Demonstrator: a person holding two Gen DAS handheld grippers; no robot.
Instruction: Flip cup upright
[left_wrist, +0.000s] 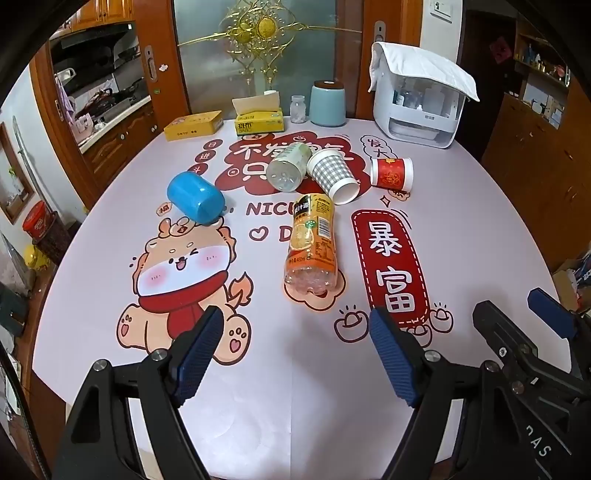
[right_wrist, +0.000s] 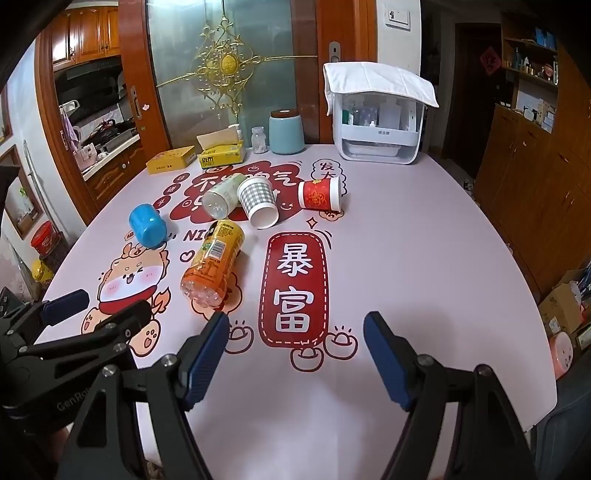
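Three cups lie on their sides on the printed tablecloth: a blue plastic cup at the left, a grey checked paper cup in the middle with its mouth toward me, and a red paper cup to its right. My left gripper is open and empty near the table's front edge. My right gripper is open and empty beside it; it also shows in the left wrist view.
An orange juice bottle and a pale clear bottle lie on their sides by the cups. At the back stand a yellow box, a tissue box, a small jar, a light blue canister and a white organiser.
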